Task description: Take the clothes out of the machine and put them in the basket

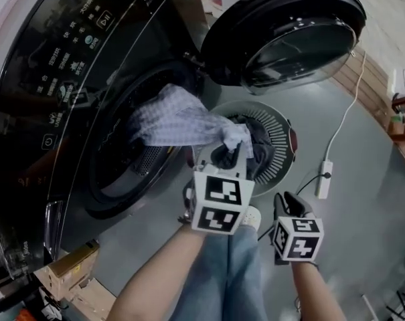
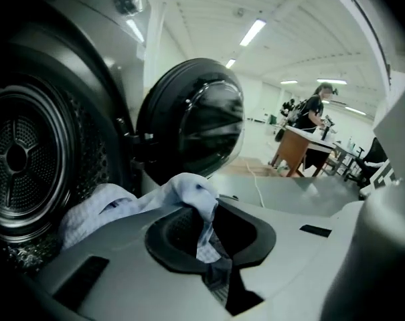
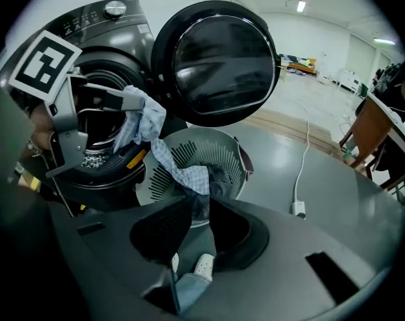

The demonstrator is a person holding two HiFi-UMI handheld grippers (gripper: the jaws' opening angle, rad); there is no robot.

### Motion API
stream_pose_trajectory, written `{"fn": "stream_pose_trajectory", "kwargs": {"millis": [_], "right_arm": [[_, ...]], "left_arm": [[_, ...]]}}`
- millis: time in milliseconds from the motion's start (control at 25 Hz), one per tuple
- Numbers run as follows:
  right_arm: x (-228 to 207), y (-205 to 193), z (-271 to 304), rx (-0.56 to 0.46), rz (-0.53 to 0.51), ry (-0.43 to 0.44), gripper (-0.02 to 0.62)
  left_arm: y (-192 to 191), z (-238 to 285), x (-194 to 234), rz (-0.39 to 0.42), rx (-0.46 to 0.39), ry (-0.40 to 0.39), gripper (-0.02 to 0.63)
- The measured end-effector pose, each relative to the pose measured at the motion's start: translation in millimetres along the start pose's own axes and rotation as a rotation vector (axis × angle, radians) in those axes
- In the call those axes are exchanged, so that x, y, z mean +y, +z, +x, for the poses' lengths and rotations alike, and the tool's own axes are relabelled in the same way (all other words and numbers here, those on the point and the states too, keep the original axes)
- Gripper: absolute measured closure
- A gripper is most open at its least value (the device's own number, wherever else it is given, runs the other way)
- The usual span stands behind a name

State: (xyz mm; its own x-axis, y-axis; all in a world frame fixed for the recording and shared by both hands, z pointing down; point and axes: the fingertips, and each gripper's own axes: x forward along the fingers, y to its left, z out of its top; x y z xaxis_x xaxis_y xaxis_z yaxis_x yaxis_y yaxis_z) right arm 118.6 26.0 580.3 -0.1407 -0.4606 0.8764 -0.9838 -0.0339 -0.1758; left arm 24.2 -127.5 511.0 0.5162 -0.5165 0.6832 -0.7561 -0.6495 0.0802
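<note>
My left gripper [image 1: 227,154] is clamped on the pale checked cloth [image 1: 175,119], which trails from the drum mouth of the machine [image 1: 48,79] toward the basket [image 1: 280,136]; the basket sits on the floor below the open door [image 1: 289,32], dark clothes [image 1: 259,142] inside; my right gripper [image 1: 287,202] hovers beside it, jaws narrowly apart, nothing between them.
</note>
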Motion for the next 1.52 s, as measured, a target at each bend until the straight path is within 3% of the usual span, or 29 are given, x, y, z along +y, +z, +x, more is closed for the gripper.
{"fn": "stream_pose_trajectory", "kwargs": {"millis": [320, 520, 560, 600, 640, 720, 1360, 1520], "right_arm": [[-18, -6, -7, -0.006, 0.043, -0.022, 0.522], [-21, -8, -9, -0.009, 0.051, -0.022, 0.522], [-22, -8, -9, -0.009, 0.054, -0.022, 0.522], [-23, -8, -9, -0.009, 0.056, -0.023, 0.522], [-23, -9, -9, -0.009, 0.057, -0.023, 0.522], [-24, -10, -9, -0.006, 0.055, -0.022, 0.522], [4, -2, 4, 0.006, 0.017, 0.006, 0.522], [22, 5, 11, 0.009, -0.035, 0.03, 0.522]], "left_arm": [[5, 7, -74, 0.033, 0.0, -0.201, 0.563], [-29, 19, -81, 0.021, 0.142, -0.203, 0.543], [-36, 22, -81, 0.008, 0.17, -0.203, 0.424], [-41, 24, -81, -0.004, 0.19, -0.197, 0.251], [-44, 25, -78, -0.01, 0.201, -0.182, 0.173], [-51, 26, -69, 0.004, 0.212, -0.135, 0.156], [-105, 1, 88, -0.023, 0.28, 0.204, 0.149], [-117, -2, 130, 0.009, 0.32, 0.304, 0.149]]}}
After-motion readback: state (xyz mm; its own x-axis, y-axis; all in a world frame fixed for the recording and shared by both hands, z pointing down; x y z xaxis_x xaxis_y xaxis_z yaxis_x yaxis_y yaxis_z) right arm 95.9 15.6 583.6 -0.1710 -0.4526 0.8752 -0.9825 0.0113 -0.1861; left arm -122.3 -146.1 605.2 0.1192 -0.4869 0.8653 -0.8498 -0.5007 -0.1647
